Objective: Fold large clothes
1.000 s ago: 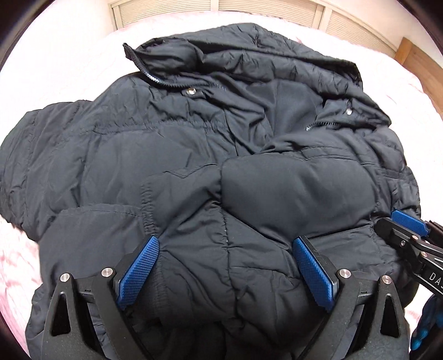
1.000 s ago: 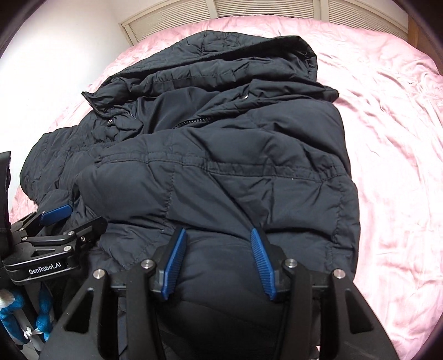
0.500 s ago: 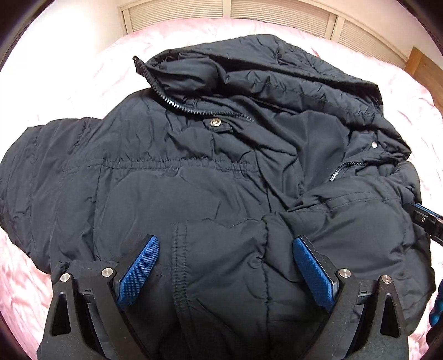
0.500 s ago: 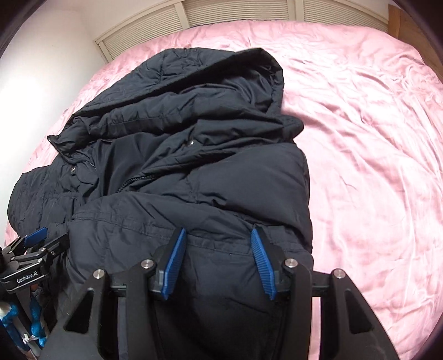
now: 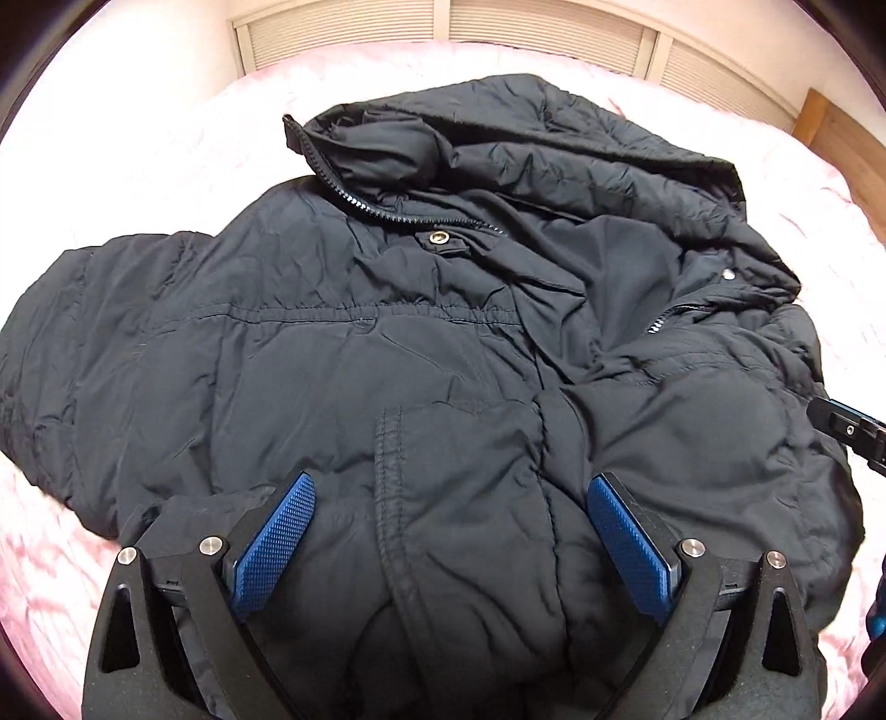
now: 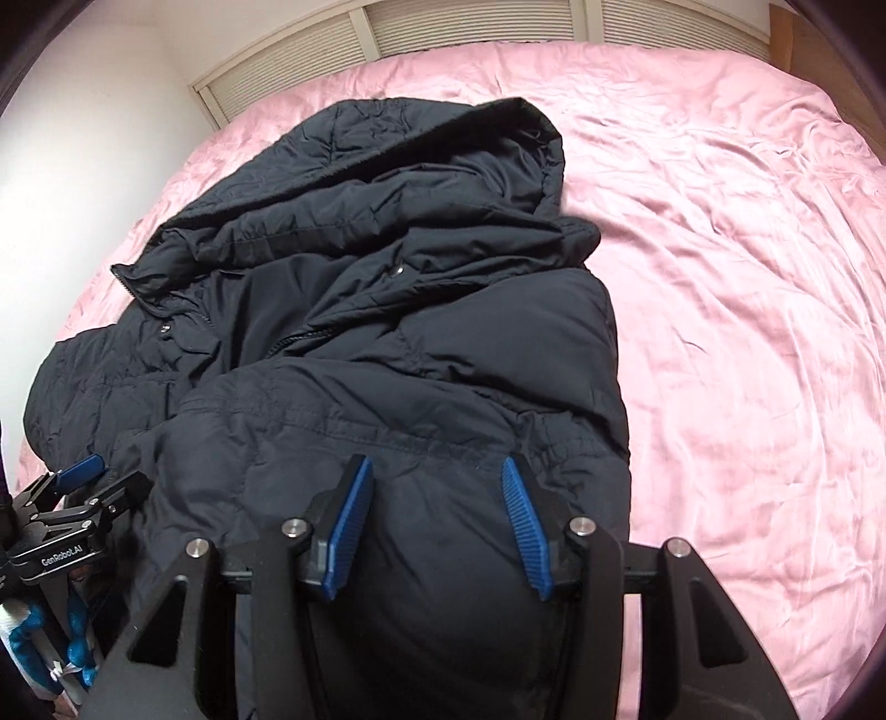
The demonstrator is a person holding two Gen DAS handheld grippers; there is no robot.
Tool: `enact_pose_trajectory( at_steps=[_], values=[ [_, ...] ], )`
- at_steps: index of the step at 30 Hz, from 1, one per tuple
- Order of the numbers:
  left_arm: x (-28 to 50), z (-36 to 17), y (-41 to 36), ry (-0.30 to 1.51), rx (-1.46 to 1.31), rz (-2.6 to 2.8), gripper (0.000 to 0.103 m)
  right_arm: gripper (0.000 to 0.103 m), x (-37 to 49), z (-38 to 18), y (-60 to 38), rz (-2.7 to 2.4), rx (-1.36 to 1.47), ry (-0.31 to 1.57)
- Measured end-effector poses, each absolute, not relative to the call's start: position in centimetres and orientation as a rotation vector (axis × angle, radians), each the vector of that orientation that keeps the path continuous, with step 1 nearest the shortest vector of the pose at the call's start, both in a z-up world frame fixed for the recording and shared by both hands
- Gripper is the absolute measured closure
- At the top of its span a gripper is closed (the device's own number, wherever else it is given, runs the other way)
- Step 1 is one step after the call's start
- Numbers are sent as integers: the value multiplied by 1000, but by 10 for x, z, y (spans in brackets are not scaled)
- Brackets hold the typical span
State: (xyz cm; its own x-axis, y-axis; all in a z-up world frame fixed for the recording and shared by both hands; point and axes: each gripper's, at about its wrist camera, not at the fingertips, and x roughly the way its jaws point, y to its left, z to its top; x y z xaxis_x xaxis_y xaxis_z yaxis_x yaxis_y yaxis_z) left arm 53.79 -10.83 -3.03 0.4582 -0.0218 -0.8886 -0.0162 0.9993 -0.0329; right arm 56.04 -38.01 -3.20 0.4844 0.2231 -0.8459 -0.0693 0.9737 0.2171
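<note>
A black padded hooded jacket [image 5: 387, 360] lies front up on the pink bed, hood [image 5: 554, 138] at the far end, zip partly undone. My left gripper [image 5: 451, 487] has its jaws wide apart and pressed on a thick bunch of the jacket's near hem. My right gripper [image 6: 436, 465] is shut on the hem of the jacket [image 6: 415, 343] at the right side, fabric bulging between its blue pads. Each gripper shows in the other's view: the left gripper [image 6: 105, 479] at the lower left, the right gripper [image 5: 847, 426] at the right edge. One sleeve [image 5: 66, 343] sticks out to the left.
The pink sheet [image 6: 720, 277] stretches wide and wrinkled to the right of the jacket. Louvred panels [image 6: 470, 27] run along the bed's far side. A white wall [image 6: 83, 166] stands on the left, and a wooden board [image 5: 841, 138] sits at the far right corner.
Both grippers have drawn back and risen a little with the hem between their pads. The jacket now looks farther off and flatter, and the bulge near the left gripper has smoothed out.
</note>
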Motion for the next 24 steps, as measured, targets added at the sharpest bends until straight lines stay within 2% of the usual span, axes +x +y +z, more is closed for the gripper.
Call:
enact_pose_trajectory(
  at_steps=[5,14,24],
  values=[
    [517,-27,-99,1113,-61,2,5,55,522,-13,-374,210,175,1045],
    [491,-28,-77,1132,-58,3,5,55,489,-37,-367,154,188,1126],
    [456,8,-23,1068,-89,83,5,55,457,0,-350,104,190,1109]
  ],
)
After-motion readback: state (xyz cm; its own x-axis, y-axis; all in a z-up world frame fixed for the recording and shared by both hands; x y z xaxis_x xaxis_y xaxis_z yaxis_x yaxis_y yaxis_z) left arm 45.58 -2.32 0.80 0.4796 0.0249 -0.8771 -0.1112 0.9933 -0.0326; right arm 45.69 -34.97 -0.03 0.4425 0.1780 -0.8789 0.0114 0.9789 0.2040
